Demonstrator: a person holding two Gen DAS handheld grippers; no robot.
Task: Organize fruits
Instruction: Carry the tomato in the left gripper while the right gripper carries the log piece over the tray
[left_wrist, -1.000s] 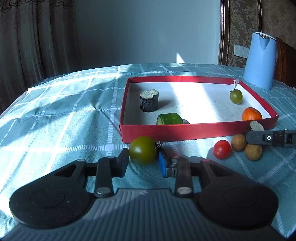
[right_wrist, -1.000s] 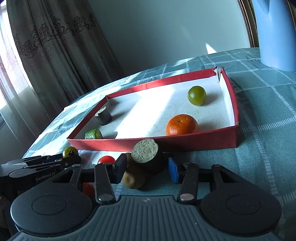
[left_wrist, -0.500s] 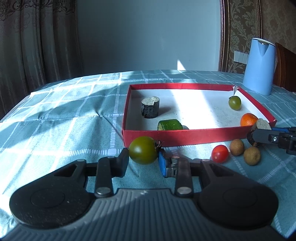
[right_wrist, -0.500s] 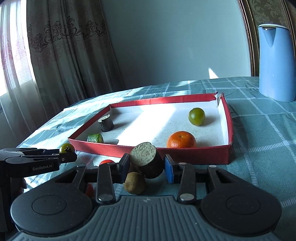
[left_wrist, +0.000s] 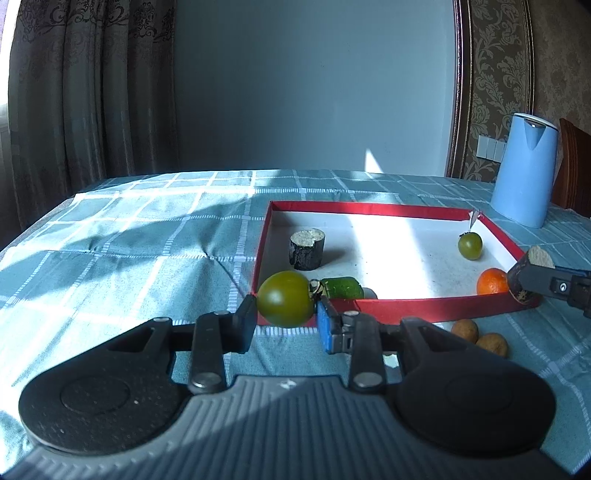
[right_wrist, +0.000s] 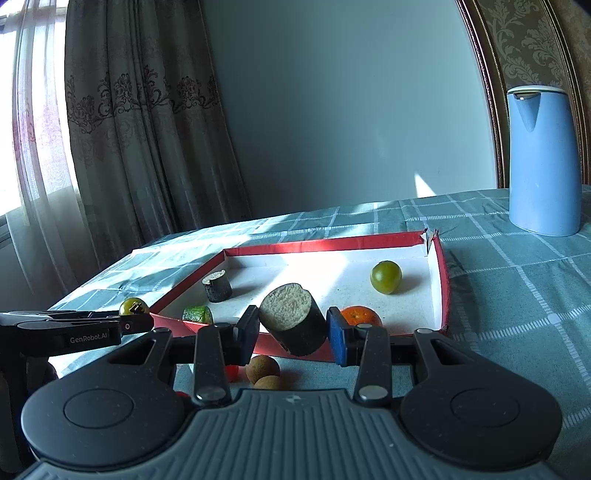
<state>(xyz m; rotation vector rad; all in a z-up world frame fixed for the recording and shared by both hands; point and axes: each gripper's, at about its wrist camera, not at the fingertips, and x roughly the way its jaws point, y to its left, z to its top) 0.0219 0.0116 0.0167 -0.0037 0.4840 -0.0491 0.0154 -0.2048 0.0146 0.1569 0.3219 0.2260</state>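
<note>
The left gripper (left_wrist: 286, 319) held a green tomato (left_wrist: 285, 303) clamped between its jaws, raised clear of the worktop (left_wrist: 129, 258) just before the near left corner of the red tray (left_wrist: 424, 305). The right gripper (right_wrist: 291, 334) held a dark cylindrical piece with a pale cut face (right_wrist: 293, 319) tilted between its jaws, above the tray's near wall. Two brown longans (right_wrist: 262, 367) lay on the cloth below it.

Glossy green tomato (left_wrist: 284, 303), matt paper tray (left_wrist: 406, 305), woven cloth tablecloth (left_wrist: 129, 240).
</note>
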